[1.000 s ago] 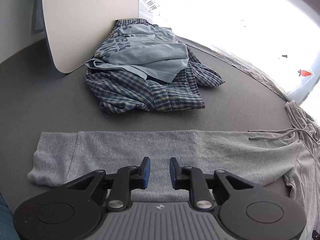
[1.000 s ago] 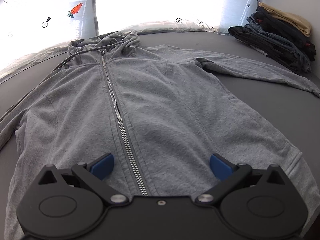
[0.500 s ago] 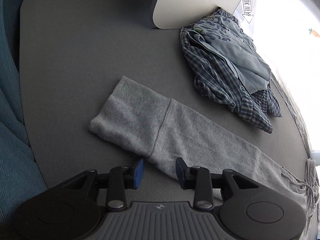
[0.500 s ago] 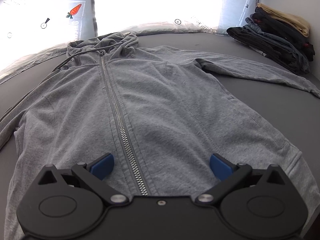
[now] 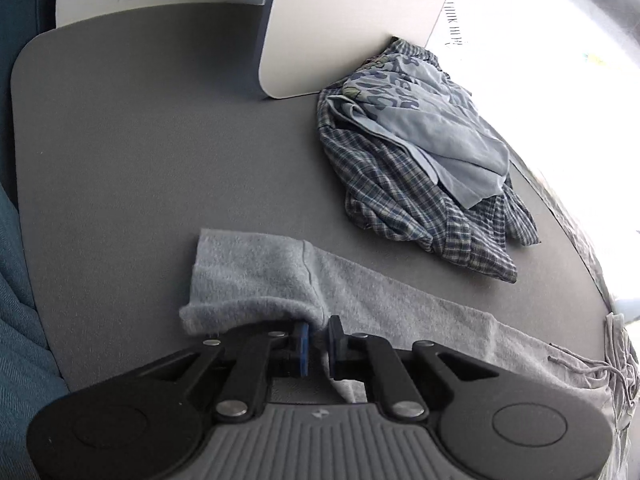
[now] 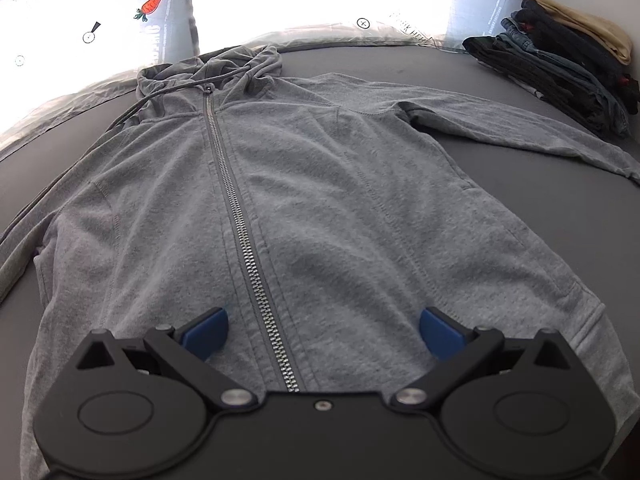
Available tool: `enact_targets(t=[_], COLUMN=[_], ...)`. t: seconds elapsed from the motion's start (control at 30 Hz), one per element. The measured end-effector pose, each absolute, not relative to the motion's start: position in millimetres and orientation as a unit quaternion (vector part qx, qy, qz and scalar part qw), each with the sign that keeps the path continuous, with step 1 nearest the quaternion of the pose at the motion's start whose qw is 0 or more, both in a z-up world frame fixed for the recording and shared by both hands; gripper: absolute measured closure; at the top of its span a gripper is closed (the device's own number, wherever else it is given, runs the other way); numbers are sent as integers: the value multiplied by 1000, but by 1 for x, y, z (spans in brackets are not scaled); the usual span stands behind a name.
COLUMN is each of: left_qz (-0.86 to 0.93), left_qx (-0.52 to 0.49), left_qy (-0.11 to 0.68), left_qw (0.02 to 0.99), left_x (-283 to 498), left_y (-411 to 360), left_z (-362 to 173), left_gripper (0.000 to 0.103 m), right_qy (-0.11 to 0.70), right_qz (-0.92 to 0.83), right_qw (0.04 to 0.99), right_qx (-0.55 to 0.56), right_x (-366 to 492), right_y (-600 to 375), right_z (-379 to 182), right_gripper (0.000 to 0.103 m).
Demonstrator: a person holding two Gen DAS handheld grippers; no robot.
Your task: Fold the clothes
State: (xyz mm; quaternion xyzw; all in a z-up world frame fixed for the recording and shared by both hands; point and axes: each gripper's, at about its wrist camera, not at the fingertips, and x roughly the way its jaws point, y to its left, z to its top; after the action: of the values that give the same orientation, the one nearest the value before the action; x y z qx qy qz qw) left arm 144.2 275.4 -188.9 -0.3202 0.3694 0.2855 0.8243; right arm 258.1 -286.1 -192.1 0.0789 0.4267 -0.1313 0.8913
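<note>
Tabletop [image 5: 140, 140]: left tongs [image 5: 318, 340] newly around sleeve [image 5: 256, 280]

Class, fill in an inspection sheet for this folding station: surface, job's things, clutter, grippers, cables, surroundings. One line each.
Surface: dark grey table, bare at the left.
Job's things: grey hoodie lies flat, zipped, front up; its sleeve stretches across the table.
Clutter: loose plaid shirt with blue garment on top; folded dark stack at the far right.
Grippers: left gripper has just closed on the sleeve by its cuff; right gripper open over the hem.
Cables: nothing seen; only the hoodie drawstring.
Surroundings: white panel, bright printed sheeting.
</note>
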Motion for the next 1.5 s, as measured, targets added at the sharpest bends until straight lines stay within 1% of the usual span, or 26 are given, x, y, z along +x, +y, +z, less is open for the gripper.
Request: enact_targets(t=[0.17,0.3,0.37,0.4,0.47,0.53,0.63,0.73,0.8,0.9,1.0,1.1,1.17,1.2,1.23,1.3,1.33,1.5], left_qz=[192,70,3,-19,-57,-94,-100,-70,-19,49,91,122,138,143,145,147,146,130], left_qx=[-259,-201,-180,-164,-135,-115,-89,-73,-67,-85,-106,-105,-101,-100,-101,-104,-105,-91], left_qy=[340,326,336,343,359,375,384,403,427,463,483,502,517,524,531,544,551,560], left_qw=[883,921,925,924,922,915,914,909,902,881,864,850,839,834,829,820,815,813], left_x=[185,225,243,251,263,267,263,261,263,272,282,294,303,308,310,312,312,308], left_y=[212,127,84,61,18,-11,-31,-34,-23,2,26,41,50,54,58,65,68,68], left_z=[-152,-121,-115,-115,-116,-119,-126,-137,-150,-168,-181,-192,-201,-205,-208,-214,-218,-227], left_gripper=[95,96,95,91,88,66,54,49,46,46,45,44,44,44,44,44,43,36], right_qy=[440,443,446,444,429,414,394,394,405,425,439,453,463,470,479,498,506,551], right_qz=[-88,-48,-33,-28,-20,-9,-3,7,20,51,91,131,157,166,174,192,200,206], right_qw=[890,888,883,881,883,887,891,886,878,868,856,837,820,809,797,770,760,737], right_qx=[84,115,146,163,190,204,223,245,256,253,256,278,298,311,325,349,355,334], right_x=[262,263,264,265,265,266,272,283,295,315,340,366,383,389,396,403,404,397], right_y=[-297,-315,-326,-332,-343,-353,-369,-380,-380,-370,-356,-342,-333,-328,-324,-316,-311,-291], right_z=[-189,-183,-179,-176,-168,-160,-151,-150,-151,-155,-160,-167,-173,-176,-179,-185,-187,-200], right_gripper=[0,0,0,0,0,0,0,0,1,5,17,29,46,51,58,65,70,70])
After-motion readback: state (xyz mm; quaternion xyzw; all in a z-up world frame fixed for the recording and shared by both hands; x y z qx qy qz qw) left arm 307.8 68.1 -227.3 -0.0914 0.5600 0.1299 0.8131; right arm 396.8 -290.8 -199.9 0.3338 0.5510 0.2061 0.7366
